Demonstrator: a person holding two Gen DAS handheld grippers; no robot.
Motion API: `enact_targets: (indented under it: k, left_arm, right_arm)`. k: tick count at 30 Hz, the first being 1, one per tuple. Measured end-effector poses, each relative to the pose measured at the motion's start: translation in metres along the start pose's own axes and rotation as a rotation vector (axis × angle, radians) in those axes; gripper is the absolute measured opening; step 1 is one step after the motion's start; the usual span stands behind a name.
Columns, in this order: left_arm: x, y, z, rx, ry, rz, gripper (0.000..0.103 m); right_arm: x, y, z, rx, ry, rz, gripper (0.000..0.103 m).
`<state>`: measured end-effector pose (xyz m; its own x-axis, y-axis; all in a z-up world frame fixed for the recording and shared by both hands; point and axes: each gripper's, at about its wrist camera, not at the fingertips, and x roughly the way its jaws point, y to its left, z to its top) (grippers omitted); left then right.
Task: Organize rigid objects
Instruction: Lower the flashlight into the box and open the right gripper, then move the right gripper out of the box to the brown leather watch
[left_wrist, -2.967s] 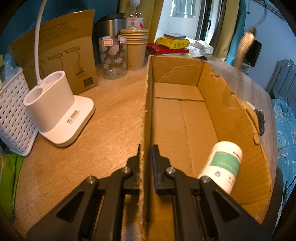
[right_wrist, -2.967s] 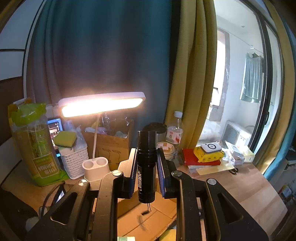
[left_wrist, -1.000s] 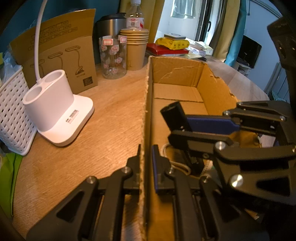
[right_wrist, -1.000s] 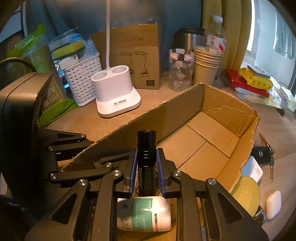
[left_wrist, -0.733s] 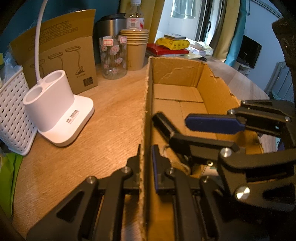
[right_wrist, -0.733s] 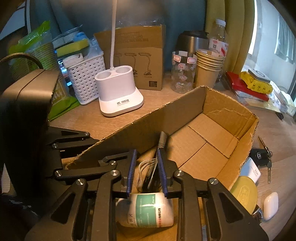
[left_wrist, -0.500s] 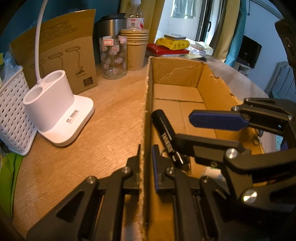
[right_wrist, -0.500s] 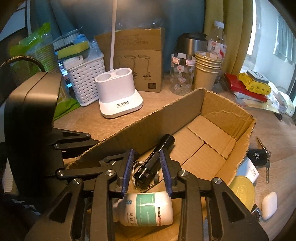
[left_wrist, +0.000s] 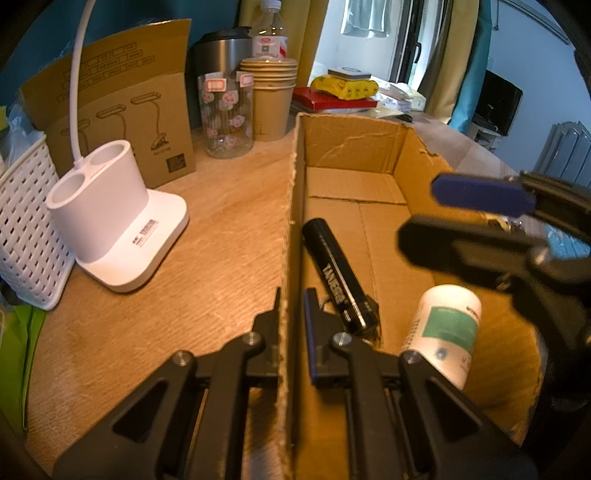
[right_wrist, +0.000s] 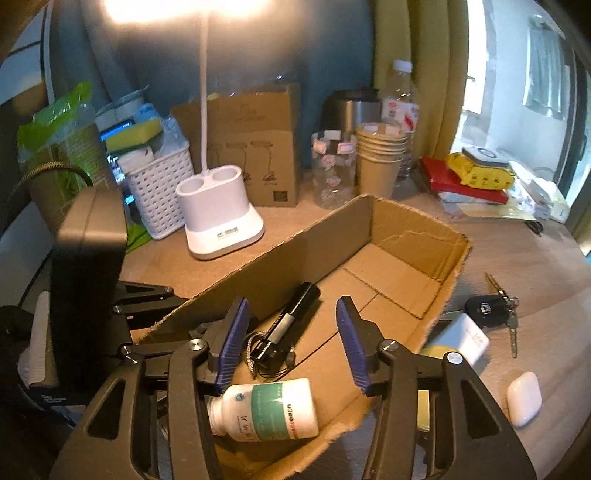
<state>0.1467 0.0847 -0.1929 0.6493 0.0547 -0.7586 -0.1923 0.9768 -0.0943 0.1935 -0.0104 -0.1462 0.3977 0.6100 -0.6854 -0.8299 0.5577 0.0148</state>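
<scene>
Here the black flashlight (right_wrist: 291, 321) lies loose on the floor of the cardboard box (right_wrist: 417, 221), near its left wall, with a white pill bottle (right_wrist: 269, 410) on its side at the near end. The right gripper (right_wrist: 291, 341) hangs above them, its jaws opening with nothing pressed between the blue pads. The left gripper (left_wrist: 291, 317) is clamped on the box's left wall. A car key (right_wrist: 487, 306) and a white earbud case (right_wrist: 522, 398) sit on the table (left_wrist: 221, 221), right of the box.
</scene>
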Motion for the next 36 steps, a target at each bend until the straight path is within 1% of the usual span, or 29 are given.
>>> enact_targets:
  k: [14,15,17,23,30,33,36]
  left_arm:
    - [0.0,0.0,0.001,0.001,-0.002,0.001,0.009]
    - [0.0,0.0,0.001,0.001,-0.002,0.001,0.009]
    - [0.0,0.0,0.001,0.001,-0.002,0.001,0.009]
    - [0.0,0.0,0.0,0.001,-0.002,0.001,0.009]
    - [-0.001,-0.001,0.0,0.002,-0.003,0.002,0.009]
    - [-0.001,-0.001,0.0,0.003,-0.004,0.003,0.009]
    - [-0.002,-0.001,0.0,0.003,-0.005,0.004,0.009]
  right_arm:
    - [-0.03,-0.021,-0.003,0.042,-0.074,-0.087,0.055]
    - [-0.032,-0.024,-0.003,0.049,-0.079,-0.091,0.056]
    - [-0.036,-0.028,-0.004,0.06,-0.086,-0.098,0.063]
    - [-0.05,-0.041,-0.007,0.09,-0.122,-0.127,0.067]
    - [-0.067,-0.061,-0.017,0.136,-0.157,-0.172,0.068]
    - [-0.073,-0.07,-0.024,0.161,-0.165,-0.165,0.068]
    - [-0.078,-0.078,-0.031,0.181,-0.168,-0.178,0.069]
